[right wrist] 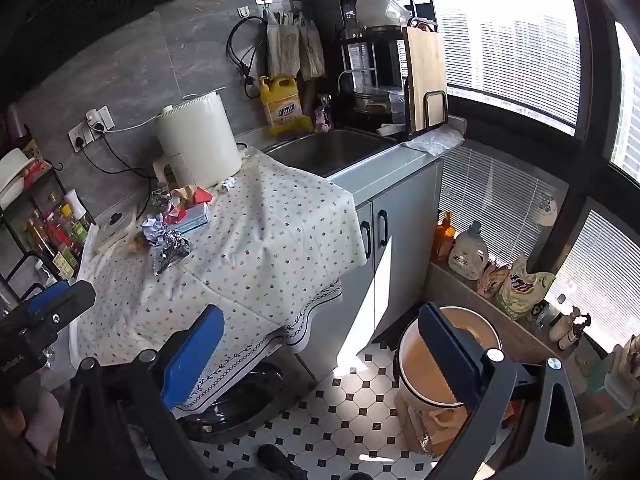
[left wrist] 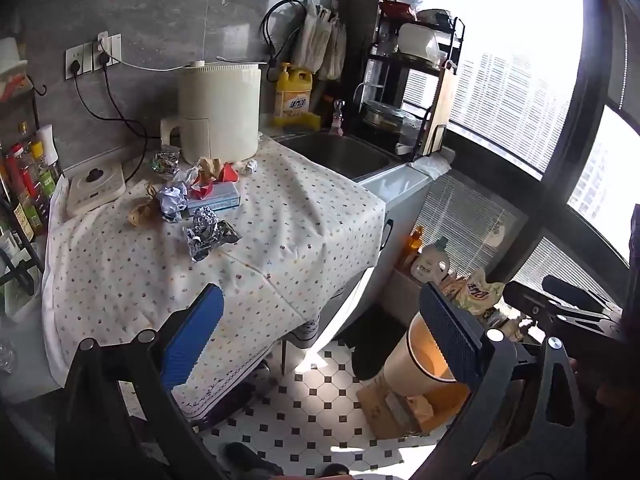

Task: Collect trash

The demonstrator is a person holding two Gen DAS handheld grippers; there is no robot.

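You face a white cotton tablecloth (left wrist: 248, 256) dotted with tiny flowers; crumpled silver foil scraps (left wrist: 206, 232) at its 10 o'clock; a yellow detergent jug (left wrist: 293, 94) at 12; black-and-white diamond floor tiles (left wrist: 316, 420).

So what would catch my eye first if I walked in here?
Probably the heap of crumpled foil and paper on the flowered tablecloth, in front of the white air fryer. Then the round bin on the tiled floor beside the cabinet, under the bright window.
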